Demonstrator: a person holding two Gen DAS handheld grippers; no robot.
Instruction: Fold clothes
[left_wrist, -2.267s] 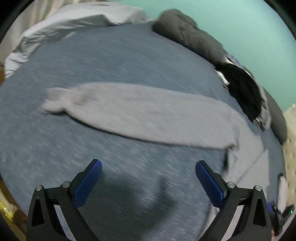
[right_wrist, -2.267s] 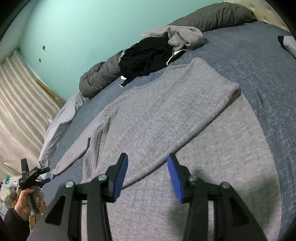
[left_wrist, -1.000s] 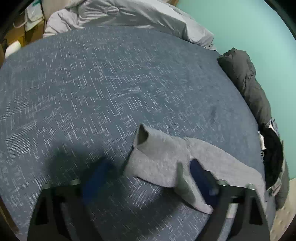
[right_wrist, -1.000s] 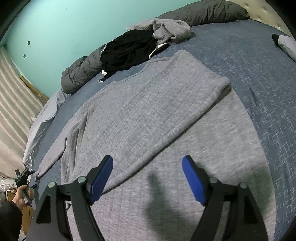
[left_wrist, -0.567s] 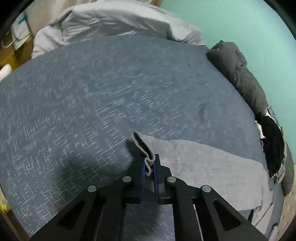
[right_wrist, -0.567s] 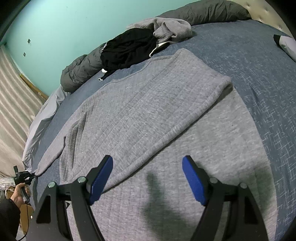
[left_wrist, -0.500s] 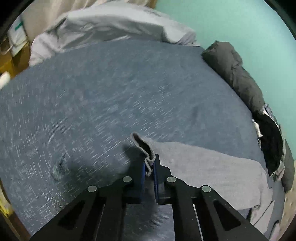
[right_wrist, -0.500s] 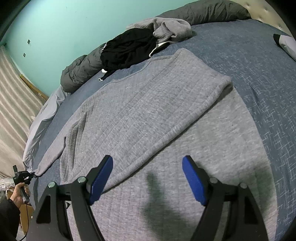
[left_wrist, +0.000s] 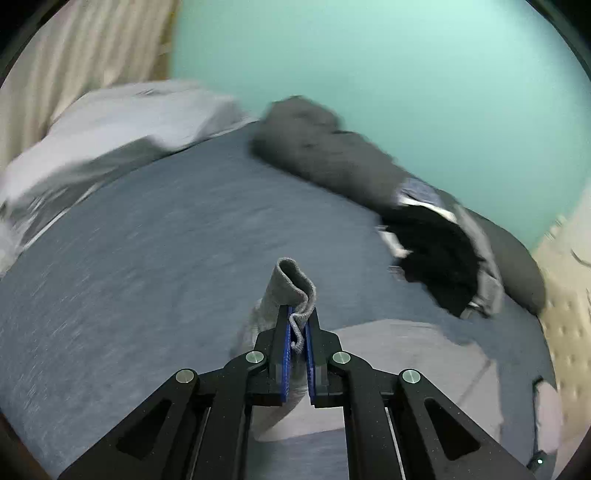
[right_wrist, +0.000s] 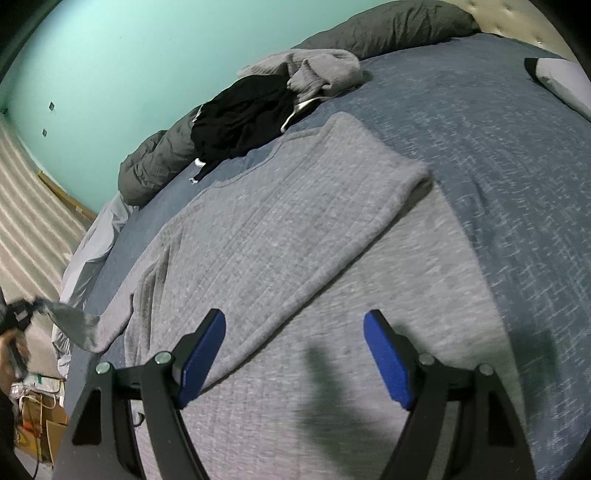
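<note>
A grey quilted sweater (right_wrist: 280, 236) lies spread on the blue bedcover (right_wrist: 498, 155), one sleeve folded across its body. My left gripper (left_wrist: 298, 328) is shut on the cuff of the other sleeve (left_wrist: 293, 288) and holds it lifted off the bed. In the right wrist view that raised sleeve (right_wrist: 74, 325) hangs at the far left from the left gripper (right_wrist: 22, 314), held by a hand. My right gripper (right_wrist: 295, 354) stands open low over the sweater's lower part, with nothing between its fingers.
A pile of black clothes (right_wrist: 243, 118) and a grey hoodie (right_wrist: 317, 70) lie at the far side, against dark grey pillows (right_wrist: 391, 26). A pale duvet (left_wrist: 110, 125) is bunched at the bed's end. A teal wall (left_wrist: 369, 66) stands behind. Boxes (right_wrist: 37, 417) sit on the floor.
My left gripper closed on the sleeve cuff and lifted it up off the bed, swinging toward the sweater's body. The right gripper stayed open and barely shifted.
</note>
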